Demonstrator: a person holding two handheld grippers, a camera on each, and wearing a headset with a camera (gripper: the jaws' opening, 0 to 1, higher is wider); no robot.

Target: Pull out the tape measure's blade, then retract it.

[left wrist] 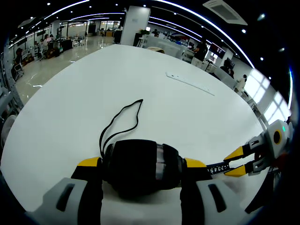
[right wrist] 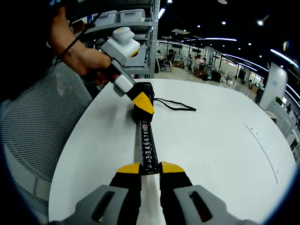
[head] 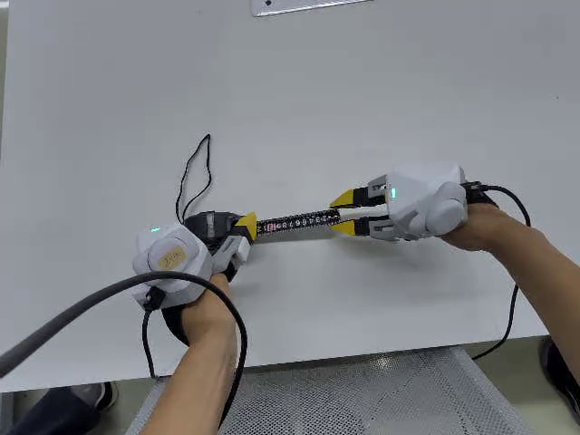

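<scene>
pull-out stage, by the look of it: a short run of black numbered steel blade (head: 294, 221) drawn out of the black rounded tape measure case (left wrist: 140, 164), spanning the gap between the two grippers. low over or on the white tabletop (head: 362, 91), cannot tell which. probably more blade to come out; retraction not yet begun. thin black wrist cord (head: 194, 177) from the case, looped loose on the table beyond it.

left gripper (head: 236, 239): yellow-tipped jaws clamped on either side of the case, holding it at the near left of the table. gripped from behind by the person's left hand (head: 204, 313), forearm coming up from the near edge, jaws aimed away and to the right.

right gripper (right wrist: 150, 168): yellow tips pinched on the blade's free end, numbers readable just ahead of them in the right gripper view. held by the right hand (head: 471, 227), forearm in from the right, jaws pointing left toward the case, roughly in line with the blade. blade straight, no sag or twist visible. end hook hidden between the tips.
</scene>
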